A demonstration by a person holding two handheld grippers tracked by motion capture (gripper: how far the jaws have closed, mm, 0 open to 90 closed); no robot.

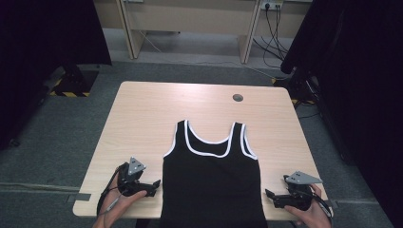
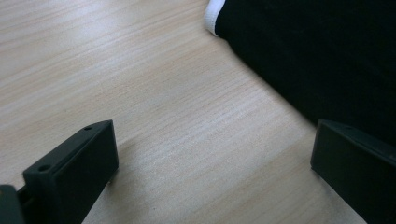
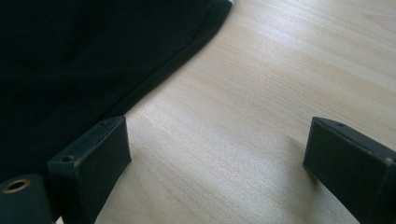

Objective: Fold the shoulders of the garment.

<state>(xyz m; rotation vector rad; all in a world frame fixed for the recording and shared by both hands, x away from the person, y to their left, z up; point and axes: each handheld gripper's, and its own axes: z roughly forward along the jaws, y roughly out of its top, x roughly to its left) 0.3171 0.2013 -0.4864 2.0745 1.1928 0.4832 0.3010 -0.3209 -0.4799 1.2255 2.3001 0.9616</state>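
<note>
**Both tongs poised at the sides of the tank top, nothing gripped yet**

A black tank top point(image 1: 211, 175) with white trim at the neck and armholes lies flat in the lower middle of the high view, straps pointing to the far side of the table point(image 1: 142, 114), hem running off the near edge at the bottom of the frame. The left gripper point(image 1: 153, 186) sits at the lower left, just beside the garment's side edge; the right gripper point(image 1: 272, 197) sits at the lower right, just beside the opposite edge. Both point inward at the cloth.

In the left gripper view the jaws stand wide apart over bare wood, with the tank top point(image 2: 317, 56) in the upper right of the frame; the right-hand jaw appears to be at the cloth's edge, though I cannot tell if it touches. In the right gripper view the jaws are likewise apart, the tank top point(image 3: 84, 60) in the upper left and its seam running down to the left-hand jaw. Neither pair of tongs holds anything.

This looks like the approach before a first grasp, probably for folding the garment. The next move, as I judge it, calls for sliding each lower jaw under the side seam so that both layers are pinched, then closing both together and lifting evenly so the fabric does not bunch or drag.
</note>
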